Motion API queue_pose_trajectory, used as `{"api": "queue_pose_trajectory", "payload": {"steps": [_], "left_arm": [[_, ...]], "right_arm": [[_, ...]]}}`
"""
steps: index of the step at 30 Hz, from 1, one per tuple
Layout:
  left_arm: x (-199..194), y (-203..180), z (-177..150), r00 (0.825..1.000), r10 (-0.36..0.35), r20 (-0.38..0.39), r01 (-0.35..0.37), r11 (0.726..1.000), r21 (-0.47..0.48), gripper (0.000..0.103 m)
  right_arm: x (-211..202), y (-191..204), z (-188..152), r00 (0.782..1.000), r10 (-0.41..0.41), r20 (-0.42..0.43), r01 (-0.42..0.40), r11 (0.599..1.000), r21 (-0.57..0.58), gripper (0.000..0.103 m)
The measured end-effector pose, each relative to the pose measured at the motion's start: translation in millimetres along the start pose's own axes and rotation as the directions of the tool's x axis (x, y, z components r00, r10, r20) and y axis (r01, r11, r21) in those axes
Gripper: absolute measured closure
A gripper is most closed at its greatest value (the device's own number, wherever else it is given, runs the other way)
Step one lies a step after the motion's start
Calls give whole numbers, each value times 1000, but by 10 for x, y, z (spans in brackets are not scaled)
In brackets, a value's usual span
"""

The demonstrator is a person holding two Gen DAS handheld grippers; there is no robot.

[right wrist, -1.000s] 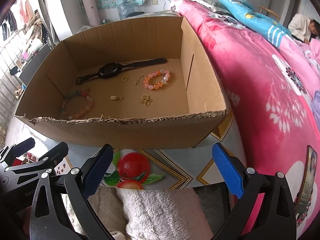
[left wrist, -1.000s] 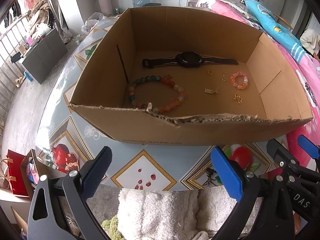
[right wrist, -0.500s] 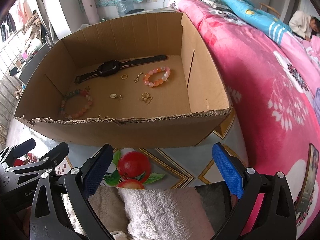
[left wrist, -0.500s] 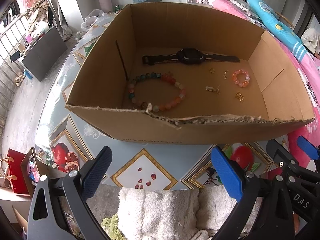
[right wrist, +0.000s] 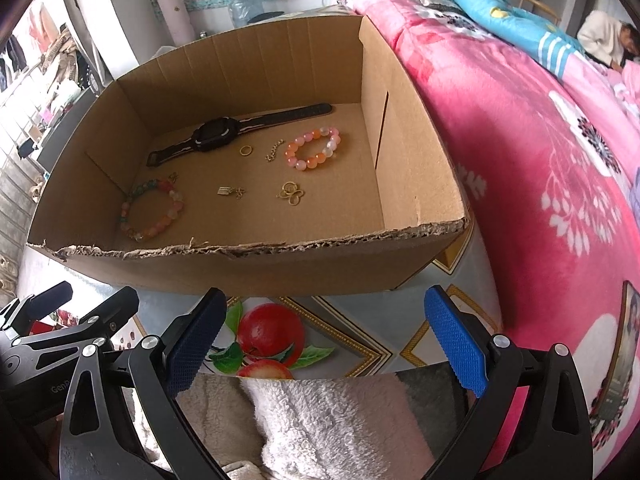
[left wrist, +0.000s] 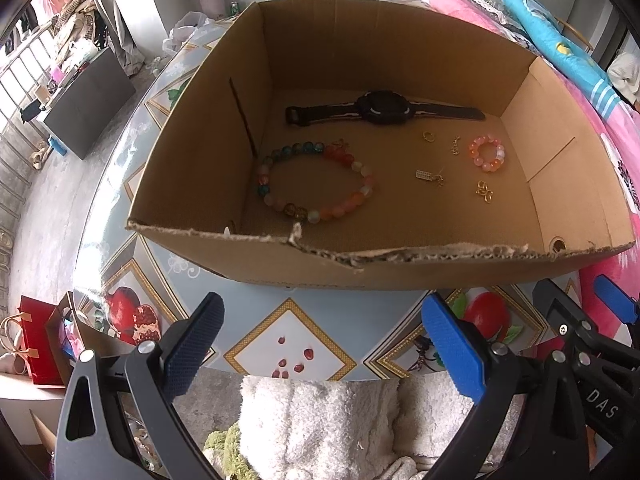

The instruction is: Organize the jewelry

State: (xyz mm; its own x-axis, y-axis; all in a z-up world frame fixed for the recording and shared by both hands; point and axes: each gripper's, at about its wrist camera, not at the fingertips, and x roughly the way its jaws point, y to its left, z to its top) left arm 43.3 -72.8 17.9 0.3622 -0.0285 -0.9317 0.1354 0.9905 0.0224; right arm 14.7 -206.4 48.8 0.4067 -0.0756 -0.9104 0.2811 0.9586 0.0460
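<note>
An open cardboard box stands on a patterned table. On its floor lie a black watch, a large multicoloured bead bracelet, a small pink-orange bead bracelet, a gold ring, a short chain, a small pendant and linked gold rings. My left gripper and right gripper are both open and empty, held short of the box's near wall.
The table has a fruit-print cover. A pink floral bed runs along the right. A fluffy white cloth lies below the grippers. A red bag sits on the floor at left. A person rests far right.
Both grippers have risen and tipped forward a little, so more of the box floor shows. The jewelry has not moved and both stay open.
</note>
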Motion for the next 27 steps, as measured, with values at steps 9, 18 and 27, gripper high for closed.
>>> {"api": "queue_pose_trajectory", "payload": {"steps": [9,18,27], "left_arm": [[16,3,2,1000,-1,-4,1,1000,-3,6],[32,18,-13,1000,-4,-11,4,1000,-7,6],[30,32,-23,1000,-5,-12,5,1000,-9,6]], "right_arm": [[5,24,-1,1000,-5,1,5,1000,0,8],[4,67,-12,1000,-13,0,13,1000,0,8],[2,101,-16,1000,-17,1,17,1000,1,8]]}}
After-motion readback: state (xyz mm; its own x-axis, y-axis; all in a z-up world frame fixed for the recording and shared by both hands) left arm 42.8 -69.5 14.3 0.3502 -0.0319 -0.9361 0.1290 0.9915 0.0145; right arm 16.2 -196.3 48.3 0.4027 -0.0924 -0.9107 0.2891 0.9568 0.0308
